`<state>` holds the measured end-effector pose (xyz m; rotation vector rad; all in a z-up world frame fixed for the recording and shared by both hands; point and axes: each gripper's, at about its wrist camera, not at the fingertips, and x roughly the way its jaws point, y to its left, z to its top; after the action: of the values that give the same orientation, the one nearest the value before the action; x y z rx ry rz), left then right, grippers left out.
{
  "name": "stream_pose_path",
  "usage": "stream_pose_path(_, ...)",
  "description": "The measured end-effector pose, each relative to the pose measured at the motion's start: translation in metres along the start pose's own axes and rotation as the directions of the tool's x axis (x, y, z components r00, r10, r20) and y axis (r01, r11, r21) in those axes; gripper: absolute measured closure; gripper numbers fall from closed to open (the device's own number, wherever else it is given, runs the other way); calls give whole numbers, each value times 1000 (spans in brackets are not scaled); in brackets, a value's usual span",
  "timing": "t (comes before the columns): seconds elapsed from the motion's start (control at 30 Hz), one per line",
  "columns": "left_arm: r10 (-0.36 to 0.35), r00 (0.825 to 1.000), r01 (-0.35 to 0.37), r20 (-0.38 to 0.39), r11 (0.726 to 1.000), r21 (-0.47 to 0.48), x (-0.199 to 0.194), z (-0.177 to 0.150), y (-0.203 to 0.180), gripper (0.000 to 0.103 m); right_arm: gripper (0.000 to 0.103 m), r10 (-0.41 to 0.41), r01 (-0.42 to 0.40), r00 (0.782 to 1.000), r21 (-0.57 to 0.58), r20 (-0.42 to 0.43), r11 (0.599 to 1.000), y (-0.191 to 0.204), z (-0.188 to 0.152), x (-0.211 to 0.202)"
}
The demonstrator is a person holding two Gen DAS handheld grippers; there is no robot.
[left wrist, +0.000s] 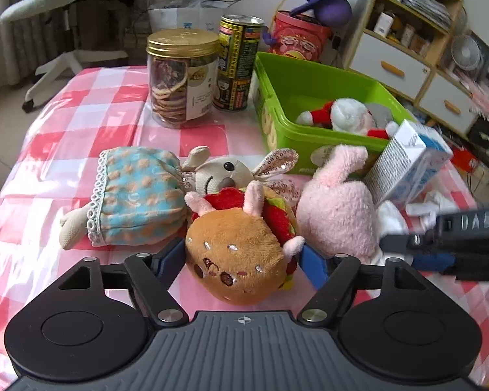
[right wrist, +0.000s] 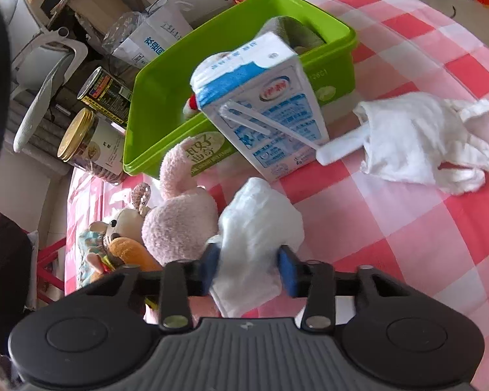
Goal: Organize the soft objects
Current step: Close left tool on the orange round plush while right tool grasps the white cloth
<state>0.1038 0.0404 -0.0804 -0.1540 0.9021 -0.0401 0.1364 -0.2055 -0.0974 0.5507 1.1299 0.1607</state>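
My left gripper (left wrist: 243,257) is shut on a brown burger plush (left wrist: 238,254) low over the pink checked table. Behind it lie a rabbit doll in a blue dress (left wrist: 140,195) and a pink plush (left wrist: 335,205); the pink plush also shows in the right wrist view (right wrist: 179,218). My right gripper (right wrist: 249,268) is shut on a crumpled white cloth (right wrist: 257,224). The green bin (left wrist: 290,130) stands behind and holds a Santa plush (left wrist: 345,115). The bin also shows in the right wrist view (right wrist: 241,32).
A milk carton (right wrist: 270,107) with a straw leans on the bin's front. A second white cloth (right wrist: 420,137) lies to the right. A cookie jar (left wrist: 182,78) and a can (left wrist: 238,62) stand at the back left. Shelves and a chair surround the table.
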Motion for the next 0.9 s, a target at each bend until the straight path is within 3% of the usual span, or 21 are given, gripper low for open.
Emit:
stream_pose_path(0.07, -14, 1000, 14, -5, 999, -33, -2, 2, 2, 36, 103, 6, -6, 1000, -8, -6, 1000, -1, 0, 0)
stream_pose_path(0.27, -40, 999, 38, -33, 997, -66, -6, 5, 8, 42, 103, 3, -2, 1000, -57, 14, 998, -3, 3, -11)
stream_pose_path(0.53, -90, 995, 83, -44, 987, -135, -11, 10, 20, 44, 103, 32, -32, 999, -11, 23, 999, -21, 8, -28)
stream_pose_path(0.9, -101, 994, 97, -31, 987, -127, -22, 10, 14, 44, 103, 78, -78, 997, -24, 21, 997, -12, 5, -37)
